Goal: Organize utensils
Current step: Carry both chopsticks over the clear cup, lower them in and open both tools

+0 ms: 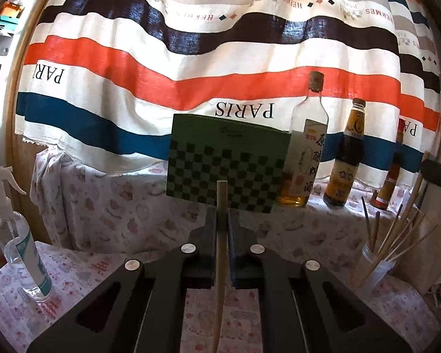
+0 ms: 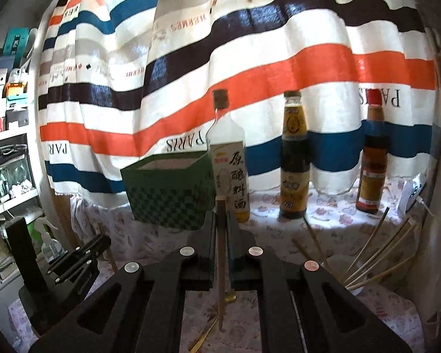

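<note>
Chopsticks: one [image 1: 220,253] clamped upright in left gripper [image 1: 222,220] fingers; another [image 2: 220,264] pinched by right gripper [image 2: 220,223].
Holder cup [image 1: 373,267]: right, bristling with sticks.
Ahead: green checkered box [image 1: 226,161], three bottles.
Left: spray bottle [image 1: 20,253].

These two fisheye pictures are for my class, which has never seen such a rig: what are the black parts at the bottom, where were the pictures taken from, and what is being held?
A person holds two hand grippers, each with a forward-looking camera. One view shows the left gripper, shut on a wooden chopstick; the other shows the right gripper, shut on another chopstick. Behind stand a green checked box, sauce bottles and a jar of chopsticks on a patterned cloth.
</note>
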The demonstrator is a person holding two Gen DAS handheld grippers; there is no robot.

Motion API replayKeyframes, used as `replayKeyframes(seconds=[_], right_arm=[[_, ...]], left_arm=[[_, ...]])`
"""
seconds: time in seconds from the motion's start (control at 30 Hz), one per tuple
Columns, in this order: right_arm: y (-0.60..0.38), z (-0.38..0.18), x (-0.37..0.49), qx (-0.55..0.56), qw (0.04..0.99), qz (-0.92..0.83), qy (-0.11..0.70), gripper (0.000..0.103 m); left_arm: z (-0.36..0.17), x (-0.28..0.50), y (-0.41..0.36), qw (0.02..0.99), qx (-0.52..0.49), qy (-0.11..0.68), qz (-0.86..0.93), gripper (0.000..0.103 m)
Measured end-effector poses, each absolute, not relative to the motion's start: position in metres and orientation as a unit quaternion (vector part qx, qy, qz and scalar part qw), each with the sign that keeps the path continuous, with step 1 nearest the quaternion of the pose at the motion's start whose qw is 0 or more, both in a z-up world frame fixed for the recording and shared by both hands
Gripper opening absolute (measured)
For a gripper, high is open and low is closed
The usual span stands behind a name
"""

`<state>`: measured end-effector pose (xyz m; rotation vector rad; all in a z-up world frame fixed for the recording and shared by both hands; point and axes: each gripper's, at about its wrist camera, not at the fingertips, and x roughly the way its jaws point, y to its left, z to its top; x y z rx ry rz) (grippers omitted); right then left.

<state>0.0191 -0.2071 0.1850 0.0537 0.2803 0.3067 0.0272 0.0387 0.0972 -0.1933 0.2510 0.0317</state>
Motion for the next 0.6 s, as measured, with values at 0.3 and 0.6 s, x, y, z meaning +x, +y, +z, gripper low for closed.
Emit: replayKeyframes(seconds=[0.3, 0.6], right_arm=[[-0.247, 0.211, 0.010, 0.013, 0.979, 0.180, 0.098, 0.008], [-0.318, 0.219, 0.025, 0.058, 0.989, 0.119, 0.069, 0.008]], left_arm=[[0.126, 0.016, 0.021, 0.983, -0.153, 0.074, -0.072, 0.006], [0.184, 0.047, -0.072, 0.975, -0.150, 0.061, -0.155, 0.006]])
